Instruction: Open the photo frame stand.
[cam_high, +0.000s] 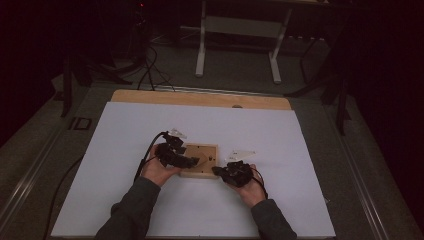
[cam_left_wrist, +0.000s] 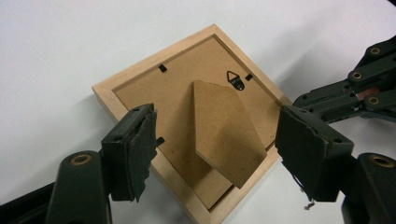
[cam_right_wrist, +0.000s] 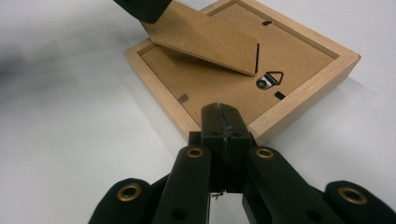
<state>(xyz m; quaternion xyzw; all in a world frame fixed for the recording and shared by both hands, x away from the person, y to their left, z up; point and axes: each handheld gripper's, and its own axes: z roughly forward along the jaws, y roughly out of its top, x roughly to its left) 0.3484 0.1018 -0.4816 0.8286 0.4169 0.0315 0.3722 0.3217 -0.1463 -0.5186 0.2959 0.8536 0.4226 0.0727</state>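
A small wooden picture frame lies face down on the white sheet. Its brown backing faces up, with a metal hanger near one corner. The cardboard easel stand is tilted up off the backing. My left gripper hovers over the frame, open, with one jaw on each side of the stand and neither pad pressing it. My right gripper is shut with nothing between its jaws, and its tips rest against the frame's wooden rim. From above, the left gripper and right gripper flank the frame.
The white sheet covers most of a wooden tabletop, with bare sheet all round the frame. A cable trails from the left gripper. Beyond the table stand white desk legs and floor cables.
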